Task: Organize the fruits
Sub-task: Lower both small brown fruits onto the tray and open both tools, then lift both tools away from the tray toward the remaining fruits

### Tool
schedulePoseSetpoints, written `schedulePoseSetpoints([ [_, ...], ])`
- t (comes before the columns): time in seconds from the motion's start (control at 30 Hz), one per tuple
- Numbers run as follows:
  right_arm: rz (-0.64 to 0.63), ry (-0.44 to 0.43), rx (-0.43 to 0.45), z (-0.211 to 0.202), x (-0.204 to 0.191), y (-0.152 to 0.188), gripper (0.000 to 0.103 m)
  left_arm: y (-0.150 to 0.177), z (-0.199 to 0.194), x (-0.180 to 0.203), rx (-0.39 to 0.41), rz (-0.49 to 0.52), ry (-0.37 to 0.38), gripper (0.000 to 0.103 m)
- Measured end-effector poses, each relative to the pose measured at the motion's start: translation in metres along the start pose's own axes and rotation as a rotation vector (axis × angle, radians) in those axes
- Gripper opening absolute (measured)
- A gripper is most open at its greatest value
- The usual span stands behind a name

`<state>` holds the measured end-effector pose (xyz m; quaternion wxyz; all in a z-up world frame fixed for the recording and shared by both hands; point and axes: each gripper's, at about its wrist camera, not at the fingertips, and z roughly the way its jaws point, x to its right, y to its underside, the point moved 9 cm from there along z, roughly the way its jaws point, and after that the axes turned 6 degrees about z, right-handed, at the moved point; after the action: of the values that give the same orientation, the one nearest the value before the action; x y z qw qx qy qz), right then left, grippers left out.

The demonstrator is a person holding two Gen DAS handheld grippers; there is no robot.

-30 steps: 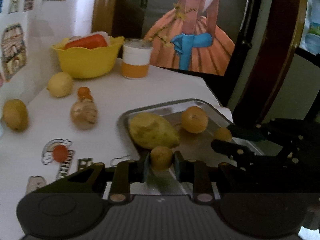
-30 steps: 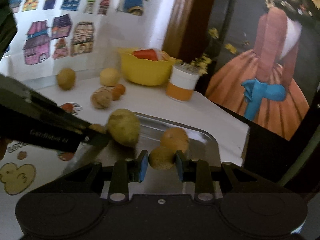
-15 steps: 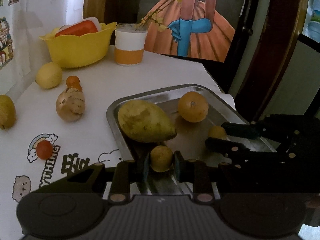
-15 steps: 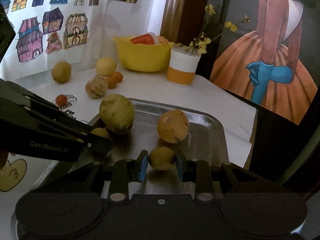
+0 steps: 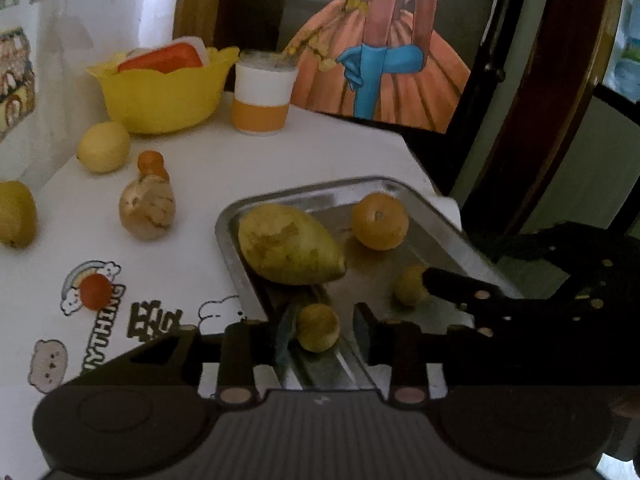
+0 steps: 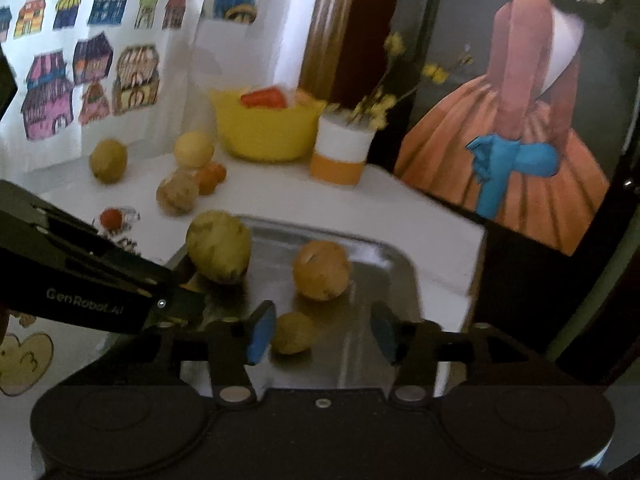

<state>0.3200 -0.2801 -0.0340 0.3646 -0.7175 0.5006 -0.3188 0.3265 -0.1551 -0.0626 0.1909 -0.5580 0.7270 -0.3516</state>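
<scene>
Left wrist view shows the left gripper (image 5: 318, 332) spread apart around a small round fruit (image 5: 318, 333) lying free on the metal tray (image 5: 240, 256), while the right gripper (image 6: 322, 332), fingers likewise parted, has its own small fruit (image 6: 292, 333) just beside the left pad.
</scene>
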Motion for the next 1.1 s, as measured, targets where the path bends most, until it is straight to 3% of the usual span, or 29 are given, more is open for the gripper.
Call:
schedulePoseSetpoints([
  [0.03, 0.001, 0.01, 0.014, -0.007, 0.002, -0.003, 0.068, -0.002, -0.006, 0.0, 0.014, -0.007, 0.0, 0.054],
  [0.1, 0.008, 0.027, 0.04, -0.02, 0.005, -0.008, 0.073, -0.005, -0.019, -0.001, 0.051, -0.021, -0.008, 0.063],
  [0.17, 0.015, 0.043, 0.062, -0.034, 0.007, -0.011, 0.076, -0.008, -0.034, 0.0, 0.088, -0.02, -0.011, 0.066],
  [0.3, 0.031, 0.069, 0.108, -0.064, 0.006, -0.013, 0.087, -0.009, -0.067, 0.002, 0.162, -0.005, -0.032, 0.085],
  [0.5, 0.058, 0.073, 0.147, -0.11, -0.004, -0.012, 0.102, 0.0, -0.119, 0.005, 0.243, 0.015, -0.058, 0.102],
  [0.83, 0.05, 0.064, 0.104, -0.169, -0.042, 0.018, 0.102, 0.038, -0.169, 0.006, 0.274, 0.05, -0.034, 0.102],
  [1.1, 0.056, 0.015, -0.016, -0.18, -0.084, 0.06, 0.102, 0.086, -0.185, -0.006, 0.215, 0.062, -0.04, 0.102],
])
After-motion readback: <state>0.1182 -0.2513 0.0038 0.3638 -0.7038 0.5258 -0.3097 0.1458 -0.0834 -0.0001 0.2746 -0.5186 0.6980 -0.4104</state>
